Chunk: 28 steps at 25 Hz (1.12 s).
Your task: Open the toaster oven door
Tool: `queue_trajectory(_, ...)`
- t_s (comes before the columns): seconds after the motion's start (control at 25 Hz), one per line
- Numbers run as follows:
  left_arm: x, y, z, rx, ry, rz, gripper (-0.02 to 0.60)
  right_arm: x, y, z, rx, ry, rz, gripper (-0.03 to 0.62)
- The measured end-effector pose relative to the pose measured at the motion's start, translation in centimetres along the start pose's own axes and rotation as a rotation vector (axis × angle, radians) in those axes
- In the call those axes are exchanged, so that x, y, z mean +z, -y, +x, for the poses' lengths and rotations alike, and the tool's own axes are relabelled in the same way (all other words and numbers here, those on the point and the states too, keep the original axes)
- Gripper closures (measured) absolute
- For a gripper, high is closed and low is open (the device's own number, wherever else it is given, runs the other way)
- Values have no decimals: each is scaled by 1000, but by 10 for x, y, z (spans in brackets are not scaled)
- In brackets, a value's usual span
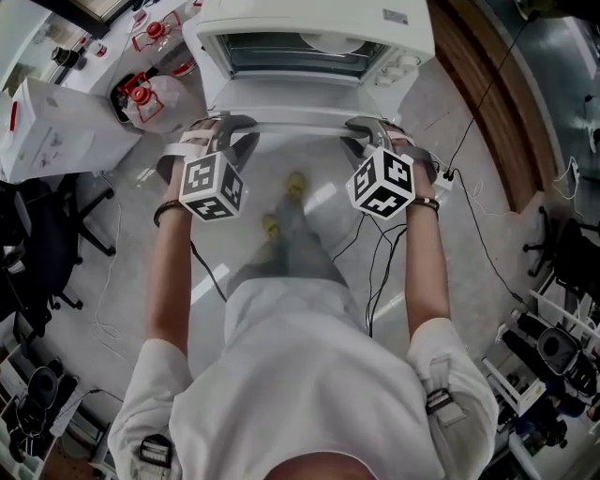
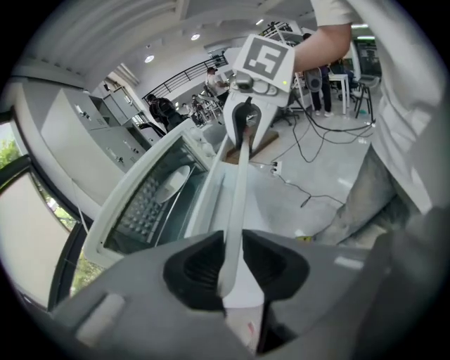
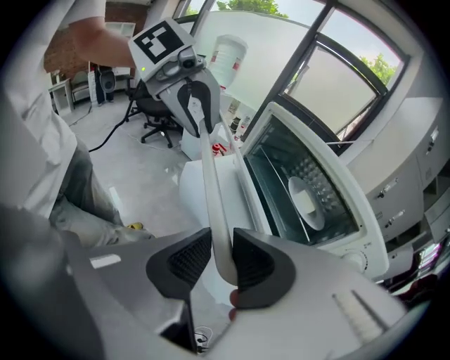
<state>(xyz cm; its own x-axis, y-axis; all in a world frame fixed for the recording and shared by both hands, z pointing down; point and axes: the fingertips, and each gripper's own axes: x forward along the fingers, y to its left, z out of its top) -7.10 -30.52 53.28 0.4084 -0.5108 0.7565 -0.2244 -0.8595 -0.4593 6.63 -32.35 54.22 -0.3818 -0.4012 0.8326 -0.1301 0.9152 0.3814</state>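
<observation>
A white toaster oven (image 1: pixel 311 21) stands in front of me with its door (image 1: pixel 281 97) swung down flat. The door's pale handle bar (image 1: pixel 298 126) runs along the near edge. My left gripper (image 1: pixel 231 133) grips the bar's left end and my right gripper (image 1: pixel 366 133) its right end. In the left gripper view the handle bar (image 2: pixel 239 184) passes between the pads of the left gripper (image 2: pixel 232 264). In the right gripper view the handle bar (image 3: pixel 211 184) is pinched in the right gripper (image 3: pixel 221 257). A round plate (image 3: pixel 306 198) lies inside the open oven cavity.
A white box (image 1: pixel 56 127) and red-capped bottles (image 1: pixel 142 94) sit to the left of the oven. A black office chair (image 1: pixel 45 246) stands at the far left. Cables (image 1: pixel 377 255) trail over the floor by my legs. A wooden strip (image 1: pixel 480 86) runs along the right.
</observation>
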Motion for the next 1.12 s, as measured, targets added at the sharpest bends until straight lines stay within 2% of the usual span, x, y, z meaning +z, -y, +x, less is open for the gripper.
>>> queue_trajectory(0.24, -7, 26, 6, 35, 16, -48, 499, -9, -25, 7, -45, 13, 13, 502)
queue_trajectory(0.64, -24, 61, 35, 48, -41, -55, 492, -29, -57, 34, -178, 68, -55, 502)
queue_trajectory(1.12, -38, 96, 63, 138, -90, -49, 499, -50, -91, 57, -223, 135, -74, 501)
